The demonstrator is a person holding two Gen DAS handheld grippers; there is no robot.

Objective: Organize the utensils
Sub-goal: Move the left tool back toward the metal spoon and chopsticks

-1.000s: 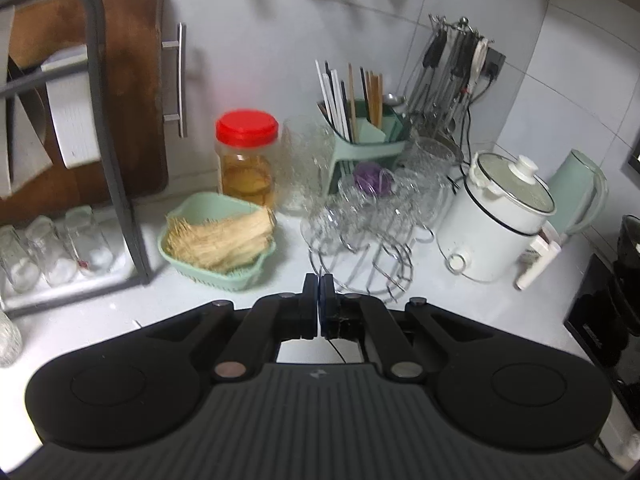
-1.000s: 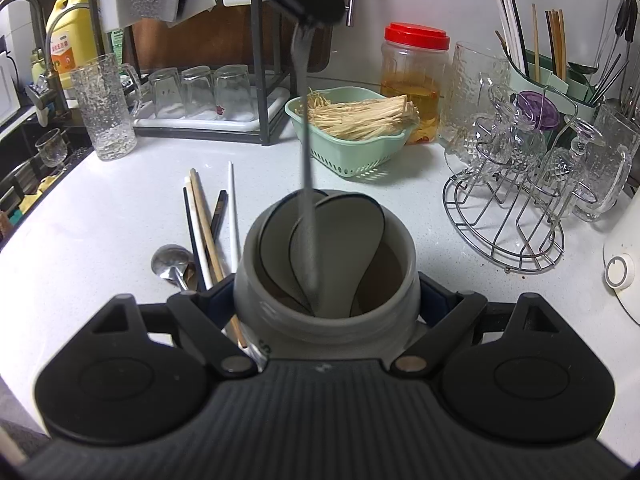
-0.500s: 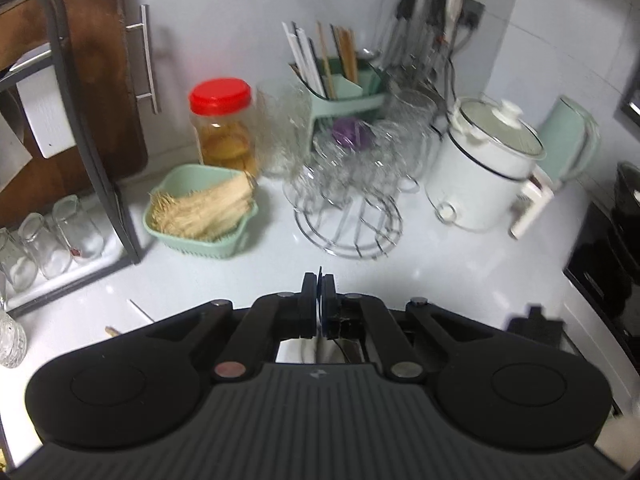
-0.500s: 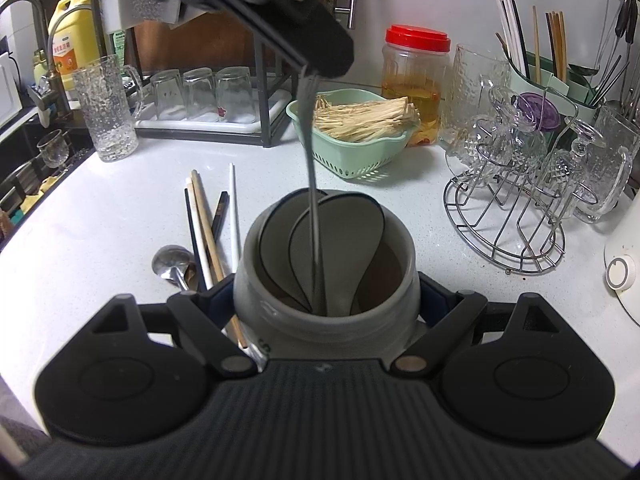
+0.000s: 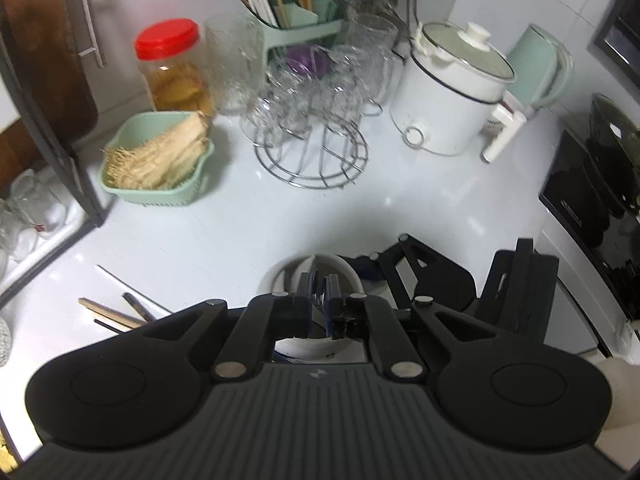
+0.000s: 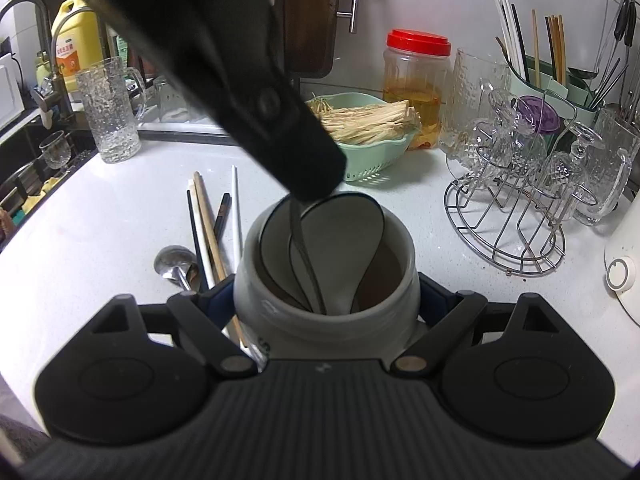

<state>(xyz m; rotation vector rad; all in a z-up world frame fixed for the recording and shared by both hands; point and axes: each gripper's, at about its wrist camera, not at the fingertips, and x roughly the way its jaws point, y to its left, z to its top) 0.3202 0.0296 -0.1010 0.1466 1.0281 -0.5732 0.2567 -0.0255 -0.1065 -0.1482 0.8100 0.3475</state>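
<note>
While a white ceramic crock (image 6: 324, 280) is held upright between the fingers of the right tool (image 6: 325, 304), which is spread wide around its body, a metal utensil handle (image 6: 306, 260) is seen reaching down into its mouth. At far left in the right wrist view, a tall textured glass (image 6: 109, 110) is stood on the white worktop (image 6: 100, 240) in front of a yellow bottle (image 6: 78, 50). Nearer the crock, loose chopsticks (image 6: 210, 226) and a steel spoon (image 6: 176, 266) are laid flat on the worktop, just beside the right tool's left finger. Over the crock the left tool (image 6: 316, 184) is shown from above, its jaws drawn narrow on the utensil handle; the pinch itself is confirmed in the left wrist view, where the left tool (image 5: 319, 296) is closed on a thin metal shaft directly above the crock's rim (image 5: 344, 268). Two dark-edged spoon bowls (image 6: 344, 248) are already stood inside the crock. Behind it, a green basket (image 6: 372, 148) filled with pale dried strands is set near a red-lidded jar (image 6: 416, 88). Further right, a wire glass rack (image 6: 516, 216) loaded with clear glasses is placed on the worktop, and a green utensil caddy (image 6: 560, 92) holding upright chopsticks is seen behind it. At far right, the edge of a white cooker (image 6: 624, 264) is visible.
</note>
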